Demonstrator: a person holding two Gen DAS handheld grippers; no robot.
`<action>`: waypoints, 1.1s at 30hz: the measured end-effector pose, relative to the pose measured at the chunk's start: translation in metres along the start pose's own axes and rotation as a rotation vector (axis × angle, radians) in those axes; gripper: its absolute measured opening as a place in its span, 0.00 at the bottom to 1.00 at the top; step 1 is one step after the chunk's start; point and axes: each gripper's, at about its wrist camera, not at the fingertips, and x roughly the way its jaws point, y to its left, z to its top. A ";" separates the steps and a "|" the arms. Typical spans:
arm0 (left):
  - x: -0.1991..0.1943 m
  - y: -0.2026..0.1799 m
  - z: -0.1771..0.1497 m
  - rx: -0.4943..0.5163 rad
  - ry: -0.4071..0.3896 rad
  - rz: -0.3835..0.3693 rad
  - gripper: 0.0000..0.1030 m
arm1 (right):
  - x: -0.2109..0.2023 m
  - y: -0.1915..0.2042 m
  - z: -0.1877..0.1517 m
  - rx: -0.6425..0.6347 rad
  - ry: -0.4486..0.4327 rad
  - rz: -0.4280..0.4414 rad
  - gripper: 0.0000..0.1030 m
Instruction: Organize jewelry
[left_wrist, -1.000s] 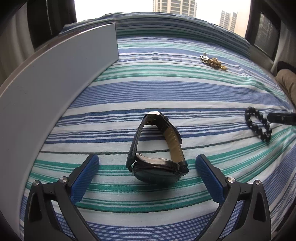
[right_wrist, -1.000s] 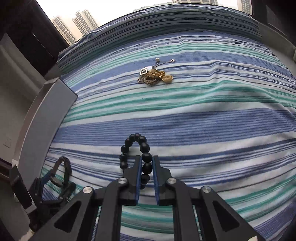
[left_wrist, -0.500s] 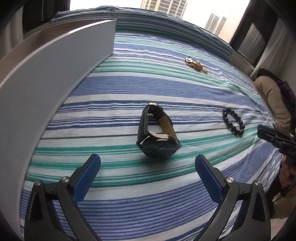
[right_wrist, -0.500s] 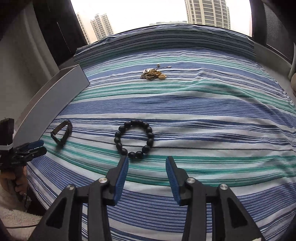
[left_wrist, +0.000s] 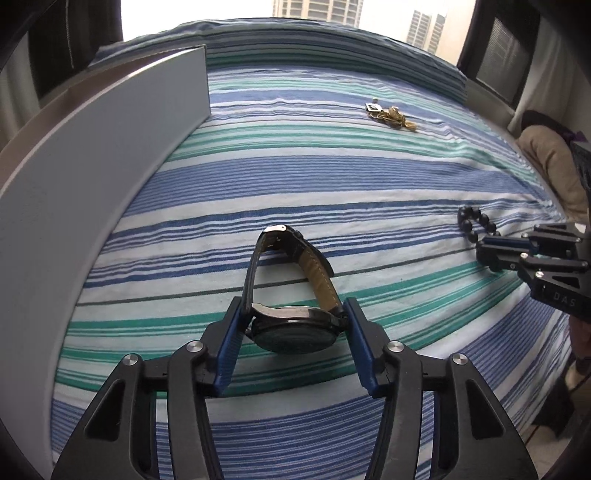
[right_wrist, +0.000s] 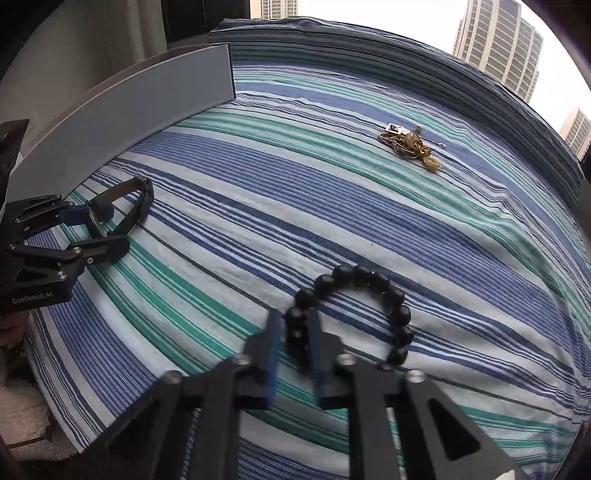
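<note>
grasping step: left tool (left_wrist: 293, 325) has just closed on the dark leather-strap wristwatch (left_wrist: 293, 325), right tool (right_wrist: 297, 332) on the black round-bead bracelet (right_wrist: 369, 280); next, i judge, lift both.

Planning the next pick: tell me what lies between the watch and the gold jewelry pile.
Only bare striped bedsheet lies between the watch and the gold jewelry pile; the left wrist view shows it.

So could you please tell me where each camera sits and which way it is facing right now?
Left wrist: on the left gripper, angled down at the striped bed; its blue fingers have just been closing around the watch; the right gripper shows at right.
Right wrist: on the right gripper, angled down, shut on the bead bracelet; the left gripper shows at left.
Shared: watch, bracelet, gold jewelry pile, grey board.
</note>
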 end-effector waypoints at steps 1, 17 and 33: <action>-0.007 0.004 -0.001 -0.033 -0.001 -0.029 0.52 | -0.006 -0.002 -0.001 0.025 -0.011 0.020 0.12; -0.216 0.186 0.008 -0.370 -0.210 0.174 0.53 | -0.132 0.087 0.139 -0.021 -0.345 0.405 0.12; -0.159 0.343 -0.018 -0.580 -0.044 0.453 0.58 | -0.031 0.338 0.209 -0.392 -0.119 0.592 0.13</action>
